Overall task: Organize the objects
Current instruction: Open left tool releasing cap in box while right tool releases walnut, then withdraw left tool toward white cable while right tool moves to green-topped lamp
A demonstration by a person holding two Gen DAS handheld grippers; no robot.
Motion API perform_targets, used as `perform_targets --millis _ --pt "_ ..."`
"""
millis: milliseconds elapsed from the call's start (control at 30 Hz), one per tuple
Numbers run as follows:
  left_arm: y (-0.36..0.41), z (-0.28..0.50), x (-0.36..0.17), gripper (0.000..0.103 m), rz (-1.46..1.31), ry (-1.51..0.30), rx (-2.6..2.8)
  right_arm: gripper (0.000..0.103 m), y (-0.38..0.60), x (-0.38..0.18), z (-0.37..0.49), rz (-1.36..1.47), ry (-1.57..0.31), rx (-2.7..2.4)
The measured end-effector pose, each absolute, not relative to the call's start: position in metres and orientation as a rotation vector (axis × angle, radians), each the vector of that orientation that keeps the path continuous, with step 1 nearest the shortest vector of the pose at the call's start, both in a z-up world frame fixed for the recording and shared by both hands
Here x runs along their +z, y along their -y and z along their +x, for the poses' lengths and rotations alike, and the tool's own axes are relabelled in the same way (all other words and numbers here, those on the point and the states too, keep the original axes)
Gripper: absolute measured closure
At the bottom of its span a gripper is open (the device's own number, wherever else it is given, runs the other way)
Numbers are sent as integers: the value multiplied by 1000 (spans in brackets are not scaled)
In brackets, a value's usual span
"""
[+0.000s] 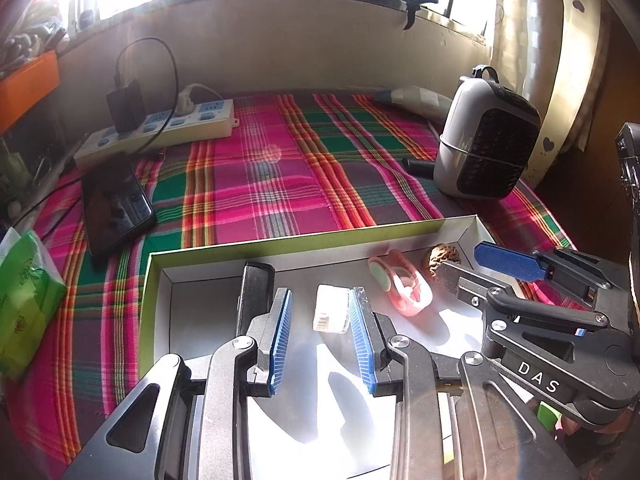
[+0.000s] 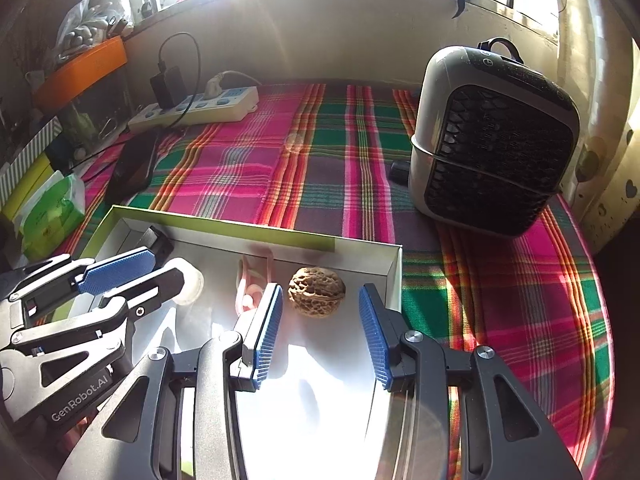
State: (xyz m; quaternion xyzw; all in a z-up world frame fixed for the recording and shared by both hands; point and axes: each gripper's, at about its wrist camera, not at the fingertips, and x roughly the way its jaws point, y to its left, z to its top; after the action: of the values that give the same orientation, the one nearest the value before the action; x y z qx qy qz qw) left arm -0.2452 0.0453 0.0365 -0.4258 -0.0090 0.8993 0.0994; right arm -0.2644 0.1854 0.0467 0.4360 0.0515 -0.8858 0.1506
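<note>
A shallow white box with a green rim [image 1: 304, 240] [image 2: 240, 232] lies on a plaid cloth. It holds a black block [image 1: 256, 288], a small white plug-like piece [image 1: 330, 308], a pink plastic clip [image 1: 404, 288] [image 2: 252, 280] and a walnut [image 1: 442, 258] [image 2: 317, 290]. My left gripper [image 1: 319, 291] [image 2: 166, 266] hovers open over the box, and the white piece lies just past its blue pads, untouched. My right gripper [image 2: 320, 290] [image 1: 472, 268] is open around the walnut, with gaps on both sides.
A grey portable heater [image 1: 484, 144] [image 2: 492, 140] stands at the back right. At the back left, a power strip [image 1: 160, 128] with a charger sits near a dark phone [image 1: 116, 208]. A green tissue pack [image 1: 24, 304] lies at the left edge, below an orange bin [image 2: 84, 68].
</note>
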Motion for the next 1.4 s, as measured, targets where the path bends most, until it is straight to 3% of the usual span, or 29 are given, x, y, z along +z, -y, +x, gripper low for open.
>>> perform_targets --millis 667,1167,1400 --pt "-17 -185 59 75 -1186 11 2688 61 -203 63 -213 1191 -3 -2655" --pt "-1 -137 60 75 -1139 -34 2780 61 -196 80 -161 1086 -14 -2695" --pt "17 -120 53 75 -1162 50 2777 61 -199 77 -138 1074 -12 -2680"
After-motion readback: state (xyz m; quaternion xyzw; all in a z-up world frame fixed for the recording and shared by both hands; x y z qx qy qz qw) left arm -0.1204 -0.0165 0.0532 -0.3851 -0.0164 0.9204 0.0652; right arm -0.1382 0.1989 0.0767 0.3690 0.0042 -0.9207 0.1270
